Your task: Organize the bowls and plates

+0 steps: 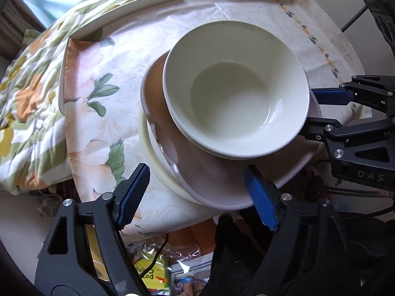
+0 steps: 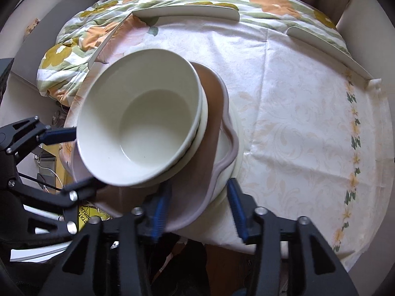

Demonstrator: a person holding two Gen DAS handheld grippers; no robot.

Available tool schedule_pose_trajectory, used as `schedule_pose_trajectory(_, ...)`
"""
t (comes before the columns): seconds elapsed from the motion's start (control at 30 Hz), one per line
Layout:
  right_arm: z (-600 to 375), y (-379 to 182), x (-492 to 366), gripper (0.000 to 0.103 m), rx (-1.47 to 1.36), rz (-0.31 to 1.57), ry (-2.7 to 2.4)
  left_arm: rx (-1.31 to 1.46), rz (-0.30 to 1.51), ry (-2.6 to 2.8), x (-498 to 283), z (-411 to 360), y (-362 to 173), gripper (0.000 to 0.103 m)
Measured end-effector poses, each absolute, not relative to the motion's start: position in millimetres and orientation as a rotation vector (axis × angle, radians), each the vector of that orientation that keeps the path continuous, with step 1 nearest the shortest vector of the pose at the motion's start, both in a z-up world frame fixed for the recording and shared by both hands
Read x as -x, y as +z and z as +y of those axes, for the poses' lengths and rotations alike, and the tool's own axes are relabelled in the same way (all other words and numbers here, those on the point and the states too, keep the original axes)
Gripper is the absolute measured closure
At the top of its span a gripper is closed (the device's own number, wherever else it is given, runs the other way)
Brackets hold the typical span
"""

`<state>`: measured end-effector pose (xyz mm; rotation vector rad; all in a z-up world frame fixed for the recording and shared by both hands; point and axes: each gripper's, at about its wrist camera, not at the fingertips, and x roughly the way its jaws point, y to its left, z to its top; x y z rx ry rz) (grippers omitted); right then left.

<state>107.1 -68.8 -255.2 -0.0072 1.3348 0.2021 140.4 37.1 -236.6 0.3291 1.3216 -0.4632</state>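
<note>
Between the two pairs of blue-padded fingers stands a stack of crockery near the edge of a round table covered with a pale floral-print tablecloth [image 1: 103, 113]. Topmost is a glossy white ceramic bowl [image 1: 234, 88], nested in a second white bowl whose rim [image 2: 203, 123] peeks out beneath it. Both sit on a mauve plate with a wavy rim [image 1: 222, 182], which lies on a flat cream plate [image 1: 158, 162] touching the cloth.

The left gripper [image 1: 197, 194] points steeply down with its jaws well apart; one pad hangs over the cloth just outside the stack, the other beside the mauve plate's near rim, and neither presses on anything. The right gripper [image 2: 200, 212] also has its fingers parted, straddling the overhanging near edge of the mauve and cream plates; the rim lies between the pads, and I see no pad clamped on it.

From the left wrist view the right gripper enters from the side, its fingers either side of the plate rim just below the top bowl. From the right wrist view the left gripper does the same from the opposite side.

Beyond the fingers, past the stack, white curved rail segments [image 2: 187, 12] edge the table's far side, and a quilted floral blanket [image 1: 27, 103] is bunched behind them.
</note>
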Motion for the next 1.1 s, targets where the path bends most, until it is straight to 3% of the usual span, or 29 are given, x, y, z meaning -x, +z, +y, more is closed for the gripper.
schedule_pose_trajectory(0.43,-75.5,-224.8,-69.5,0.058,-0.081,1.220,0.162,-0.227,1.208,-0.419,-108.6,54.9,-203.4,0.026)
schedule_pose_trajectory(0.7,-101.3,-138.6,0.1,0.057,-0.095,0.942,0.165,-0.097,0.889,-0.279,-33.5,51.0,-98.7,0.026)
schedule_pose_trajectory(0.8,-118.7,-107.8,29.4,0.041,-0.109,0.860,0.133,-0.053,0.759,-0.254,2.1,45.9,-56.5,0.019)
schedule_pose_trajectory(0.87,-126.9,-85.1,52.9,0.029,-0.075,0.785,0.075,-0.046,0.665,-0.227,26.2,43.1,-32.6,0.000)
schedule_pose_trajectory(1.0,-137.7,-48.6,88.0,0.008,-0.064,0.654,0.010,-0.089,0.544,-0.176,63.3,35.4,-2.3,0.000)
schedule_pose_trajectory(1.1,-138.5,-26.7,108.1,0.003,-0.028,0.571,-0.034,-0.087,0.501,-0.169,83.2,32.6,9.3,0.000)
